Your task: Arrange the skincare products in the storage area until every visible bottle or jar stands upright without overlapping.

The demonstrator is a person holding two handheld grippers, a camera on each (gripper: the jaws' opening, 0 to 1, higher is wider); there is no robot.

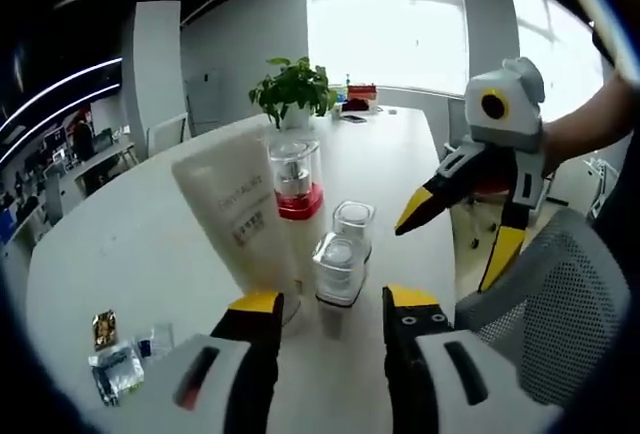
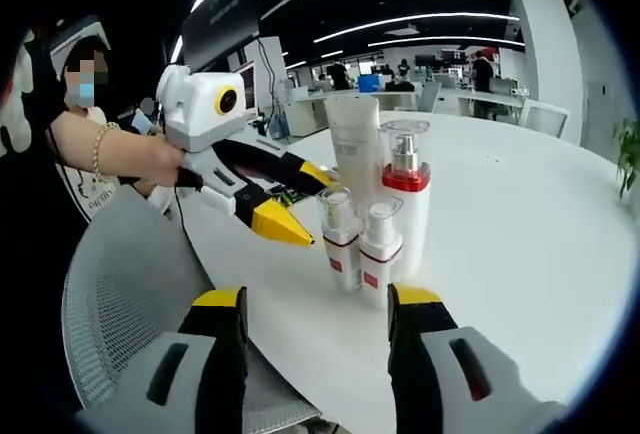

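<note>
Bottles [image 1: 340, 254] at frame centre look rigid, light, slippery, tip-prone; grip mid-body; left gripper [image 1: 330, 306] and right gripper [image 2: 316, 299] jaws wide, empty.

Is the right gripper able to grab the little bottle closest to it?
Probably yes. In the right gripper view the right gripper has its jaws open, and the nearest small bottle stands upright just ahead with bare table between. The second small bottle stands close beside it, so it may get nudged.
</note>
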